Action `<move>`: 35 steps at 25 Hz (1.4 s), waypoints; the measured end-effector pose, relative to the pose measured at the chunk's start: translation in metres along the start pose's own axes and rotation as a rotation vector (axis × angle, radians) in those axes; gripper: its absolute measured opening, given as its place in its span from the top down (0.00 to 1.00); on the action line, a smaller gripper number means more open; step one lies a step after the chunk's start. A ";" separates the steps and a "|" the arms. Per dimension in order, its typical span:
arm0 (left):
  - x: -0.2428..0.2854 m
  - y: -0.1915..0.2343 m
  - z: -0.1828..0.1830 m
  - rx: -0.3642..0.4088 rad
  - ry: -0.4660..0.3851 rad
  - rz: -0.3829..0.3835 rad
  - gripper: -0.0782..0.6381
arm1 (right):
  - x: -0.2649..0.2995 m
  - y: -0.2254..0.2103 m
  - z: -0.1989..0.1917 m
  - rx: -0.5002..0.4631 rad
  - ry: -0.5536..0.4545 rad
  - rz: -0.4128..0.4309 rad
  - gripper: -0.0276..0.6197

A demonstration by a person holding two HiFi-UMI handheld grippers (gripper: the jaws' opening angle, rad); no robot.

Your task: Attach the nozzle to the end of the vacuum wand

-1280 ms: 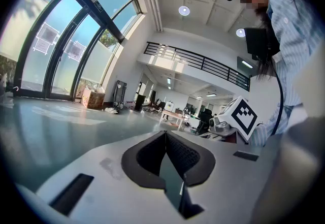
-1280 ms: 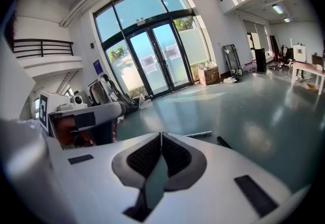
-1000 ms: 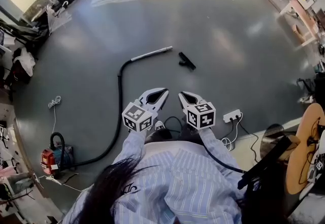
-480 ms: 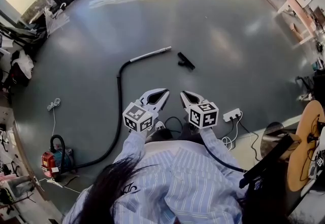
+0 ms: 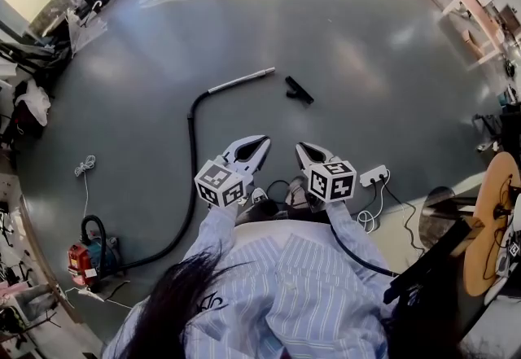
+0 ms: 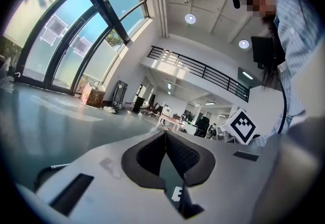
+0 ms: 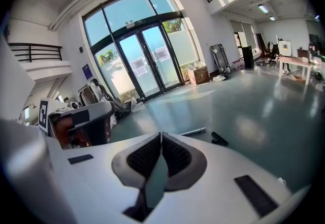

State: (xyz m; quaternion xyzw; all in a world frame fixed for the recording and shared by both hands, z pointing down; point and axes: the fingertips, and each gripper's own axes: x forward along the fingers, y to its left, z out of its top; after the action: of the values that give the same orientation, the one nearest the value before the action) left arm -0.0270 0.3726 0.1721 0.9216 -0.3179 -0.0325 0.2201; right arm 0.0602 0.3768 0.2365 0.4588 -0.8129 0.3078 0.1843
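Grey floor | vacuum cleaner sat near left, hose ran to wand farther out | left gripper jaws together, empty | nozzle lay just right of wand tip, apart | right gripper jaws together, empty

Head camera: I look steeply down at floor. Low camera on right tongs shares the distant wand, nozzle.

Bare grey floor lies open ahead up to the wand and nozzle, which lie apart; the black hose curving along the left and a power strip on the right are the only clutter
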 end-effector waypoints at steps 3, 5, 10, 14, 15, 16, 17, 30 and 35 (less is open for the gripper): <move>0.000 0.000 -0.007 -0.029 0.007 -0.004 0.88 | -0.004 -0.007 -0.006 0.004 0.018 -0.013 0.93; -0.001 0.001 -0.007 -0.029 0.009 0.002 0.88 | -0.006 -0.011 -0.008 0.026 0.025 -0.014 0.93; -0.012 0.028 0.001 -0.038 -0.013 0.065 0.88 | 0.004 -0.010 0.001 0.061 0.016 -0.009 0.93; -0.014 0.056 -0.004 -0.072 -0.011 0.119 0.88 | 0.019 -0.013 0.005 0.076 0.020 0.010 0.93; -0.011 0.061 -0.005 -0.081 -0.007 0.125 0.88 | 0.024 -0.018 0.006 0.083 0.026 0.011 0.93; -0.006 0.067 -0.005 -0.086 -0.001 0.128 0.88 | 0.030 -0.023 0.008 0.093 0.033 0.011 0.93; -0.001 0.072 -0.005 -0.087 0.006 0.128 0.88 | 0.037 -0.028 0.010 0.107 0.040 0.011 0.93; 0.110 0.155 0.013 -0.106 0.124 0.135 0.88 | 0.135 -0.117 0.091 0.162 0.107 0.031 0.93; 0.171 0.187 0.038 -0.089 0.143 0.123 0.88 | 0.169 -0.170 0.140 0.177 0.101 0.022 0.93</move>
State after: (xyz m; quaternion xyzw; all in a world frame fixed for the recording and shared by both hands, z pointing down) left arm -0.0056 0.1241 0.2315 0.8897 -0.3557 0.0328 0.2844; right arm 0.1174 0.1098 0.2869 0.4483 -0.7771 0.4033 0.1804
